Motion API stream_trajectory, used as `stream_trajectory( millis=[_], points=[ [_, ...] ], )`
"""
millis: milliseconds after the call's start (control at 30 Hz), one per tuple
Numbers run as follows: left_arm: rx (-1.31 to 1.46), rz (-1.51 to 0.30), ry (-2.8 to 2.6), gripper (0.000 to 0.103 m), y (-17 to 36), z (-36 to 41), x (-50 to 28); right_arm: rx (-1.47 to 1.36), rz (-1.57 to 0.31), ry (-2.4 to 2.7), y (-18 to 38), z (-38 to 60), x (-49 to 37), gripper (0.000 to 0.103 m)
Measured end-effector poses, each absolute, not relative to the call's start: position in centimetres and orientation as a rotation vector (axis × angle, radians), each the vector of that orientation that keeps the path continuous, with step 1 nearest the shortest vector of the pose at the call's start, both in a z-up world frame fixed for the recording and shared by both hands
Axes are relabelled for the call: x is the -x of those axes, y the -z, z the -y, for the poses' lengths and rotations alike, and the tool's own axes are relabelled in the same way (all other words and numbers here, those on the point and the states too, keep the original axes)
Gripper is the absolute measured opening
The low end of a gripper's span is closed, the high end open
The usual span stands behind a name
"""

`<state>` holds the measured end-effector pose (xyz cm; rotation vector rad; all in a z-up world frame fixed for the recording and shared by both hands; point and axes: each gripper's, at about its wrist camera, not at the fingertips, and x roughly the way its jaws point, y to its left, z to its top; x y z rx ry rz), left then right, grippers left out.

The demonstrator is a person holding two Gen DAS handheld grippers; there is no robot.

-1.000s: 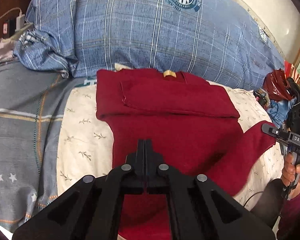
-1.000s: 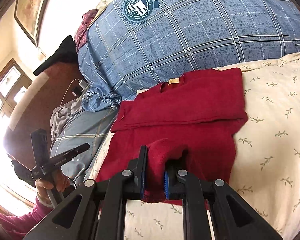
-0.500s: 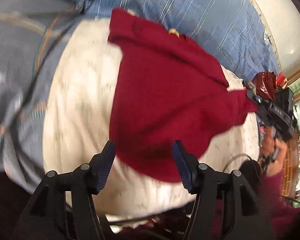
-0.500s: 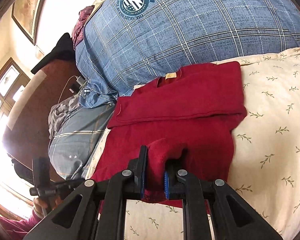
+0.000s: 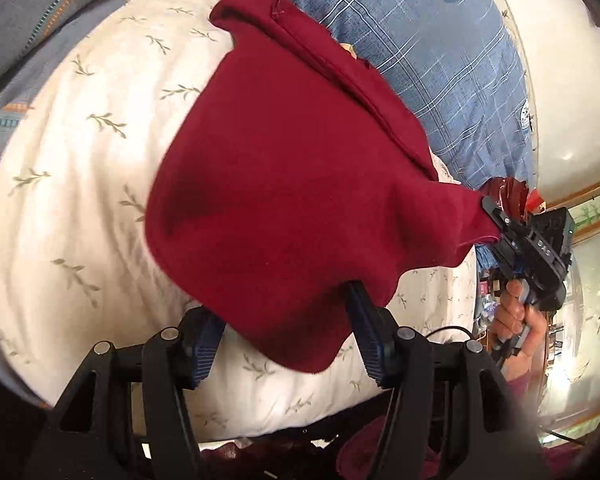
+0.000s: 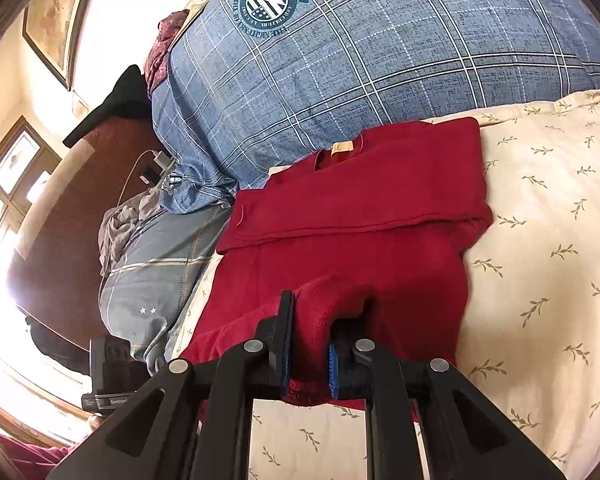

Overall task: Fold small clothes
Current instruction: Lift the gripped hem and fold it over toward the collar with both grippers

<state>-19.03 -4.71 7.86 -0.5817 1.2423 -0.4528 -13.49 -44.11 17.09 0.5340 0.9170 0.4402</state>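
Note:
A dark red sweater [image 6: 360, 200] lies on the cream leaf-print bedcover [image 6: 540, 240], its top part folded down below the collar tag. My right gripper [image 6: 310, 340] is shut on a bunched fold at the sweater's near edge. The left wrist view shows the same right gripper [image 5: 496, 224] pulling that corner out to the right, with a hand on its handle. Down at the sweater's near hem, my left gripper [image 5: 284, 332] stands open. The red cloth [image 5: 292, 200] drapes over and between its blue-padded fingers [image 5: 364, 328]; the pads do not press on it.
A big blue plaid quilt [image 6: 380, 60] rises behind the sweater. A grey-blue plaid pillow [image 6: 156, 272] lies at its left, with a charger and cable [image 6: 156, 158] beyond it. A red plastic bag [image 5: 508, 196] sits at the bed's right edge. The bed's near edge is close below my left gripper.
My left gripper went from shut to open, sank and rolled toward the sweater's near hem, which now lies between its fingers. The right gripper kept still, shut on the cloth.

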Motion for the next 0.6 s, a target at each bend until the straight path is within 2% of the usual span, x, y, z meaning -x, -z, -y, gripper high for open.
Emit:
stream_trajectory(
  millis=[67,100,133,167,333,600],
  points=[
    [0.558,-1.228,0.454,0.054,-8.1,5.0,18.9,-0.538,-0.913,-0.439,-17.0,44.1,13.6,0.013],
    [0.524,-1.227,0.457,0.032,-8.4,5.3,18.6,-0.538,-0.911,-0.438,-17.1,44.1,13.7,0.013],
    [0.47,-1.226,0.464,0.015,-8.8,5.5,18.4,-0.54,-0.906,-0.438,-17.1,44.2,13.8,0.013],
    [0.429,-1.22,0.47,0.005,-9.1,5.3,18.6,-0.54,-0.901,-0.437,-17.2,44.2,13.9,0.013],
    [0.416,-1.118,0.502,0.005,-12.6,3.9,17.4,-0.536,-0.872,-0.443,-18.2,44.3,13.9,0.013],
    [0.377,-0.949,0.469,0.005,-17.1,3.5,11.1,-0.536,-0.847,-0.414,-19.0,44.8,11.1,0.013]
  ],
)
